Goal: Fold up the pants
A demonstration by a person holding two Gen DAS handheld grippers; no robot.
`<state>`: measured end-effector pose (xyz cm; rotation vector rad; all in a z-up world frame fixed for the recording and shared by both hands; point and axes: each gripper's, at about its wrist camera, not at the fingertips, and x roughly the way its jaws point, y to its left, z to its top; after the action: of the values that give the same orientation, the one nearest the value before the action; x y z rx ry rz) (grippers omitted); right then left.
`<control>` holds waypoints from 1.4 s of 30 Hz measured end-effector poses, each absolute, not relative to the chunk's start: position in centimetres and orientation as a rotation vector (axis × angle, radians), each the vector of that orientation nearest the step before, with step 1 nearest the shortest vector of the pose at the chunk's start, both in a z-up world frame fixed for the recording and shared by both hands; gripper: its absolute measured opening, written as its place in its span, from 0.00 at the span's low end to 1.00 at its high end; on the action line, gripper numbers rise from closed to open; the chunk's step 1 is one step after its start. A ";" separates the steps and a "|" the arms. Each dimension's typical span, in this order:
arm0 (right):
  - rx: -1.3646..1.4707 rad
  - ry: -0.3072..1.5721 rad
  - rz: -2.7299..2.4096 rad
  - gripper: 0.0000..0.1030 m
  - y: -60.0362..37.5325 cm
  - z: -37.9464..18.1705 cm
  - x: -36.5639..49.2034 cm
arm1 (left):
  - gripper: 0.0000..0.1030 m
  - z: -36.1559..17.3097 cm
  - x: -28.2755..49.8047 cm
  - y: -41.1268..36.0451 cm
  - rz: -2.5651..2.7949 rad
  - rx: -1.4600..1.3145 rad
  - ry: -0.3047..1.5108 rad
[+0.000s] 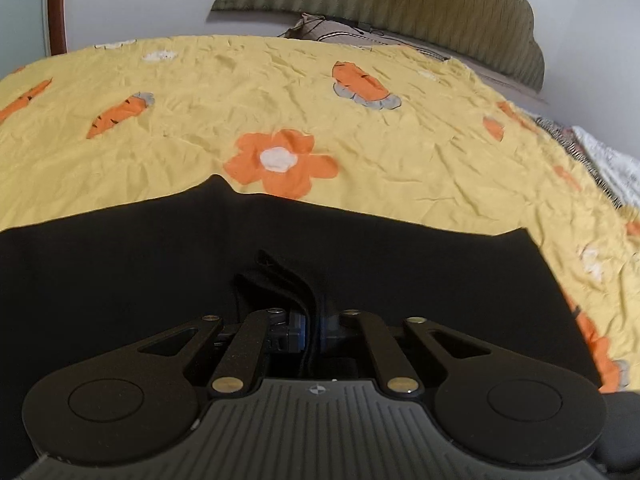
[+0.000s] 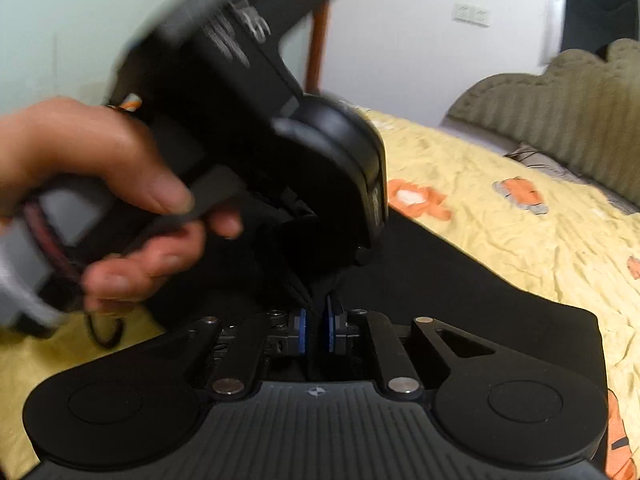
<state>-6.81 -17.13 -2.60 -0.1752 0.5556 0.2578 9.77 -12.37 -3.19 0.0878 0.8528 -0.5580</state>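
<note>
The black pants point(image 1: 280, 248) lie spread on the yellow bedspread point(image 1: 200, 136). My left gripper point(image 1: 314, 332) is shut on a raised fold of the black pants just above the fabric. In the right wrist view the pants point(image 2: 460, 280) run forward and right. My right gripper point(image 2: 315, 328) is shut on a bunch of the black cloth between its blue pads point(image 2: 301, 330). The left gripper's body point(image 2: 280, 128), held by a hand point(image 2: 120, 192), sits close above and left of my right gripper, blurred.
The bedspread has orange carrot and flower prints point(image 1: 280, 162). A green padded headboard point(image 1: 420, 12) and a pillow point(image 1: 344, 32) lie at the far end. A white wall point(image 2: 400, 40) stands behind. The bed's right edge point(image 1: 600, 160) shows patterned cloth.
</note>
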 end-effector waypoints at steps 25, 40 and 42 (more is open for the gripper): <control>0.068 0.681 0.034 0.23 -26.0 -1.3 -3.4 | 0.81 -2.5 4.6 -13.2 -0.403 0.293 0.681; 0.090 0.621 -0.224 1.00 -26.8 -4.2 -2.5 | 0.85 -3.0 4.6 -14.0 -0.397 0.302 0.686; 0.090 0.621 -0.224 1.00 -26.7 -4.1 -2.7 | 0.85 -3.1 4.5 -14.0 -0.402 0.305 0.684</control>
<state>-2.69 -26.66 -4.14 0.0902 0.6209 -0.2242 4.47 -13.98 -3.07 0.3050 0.6845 -0.4015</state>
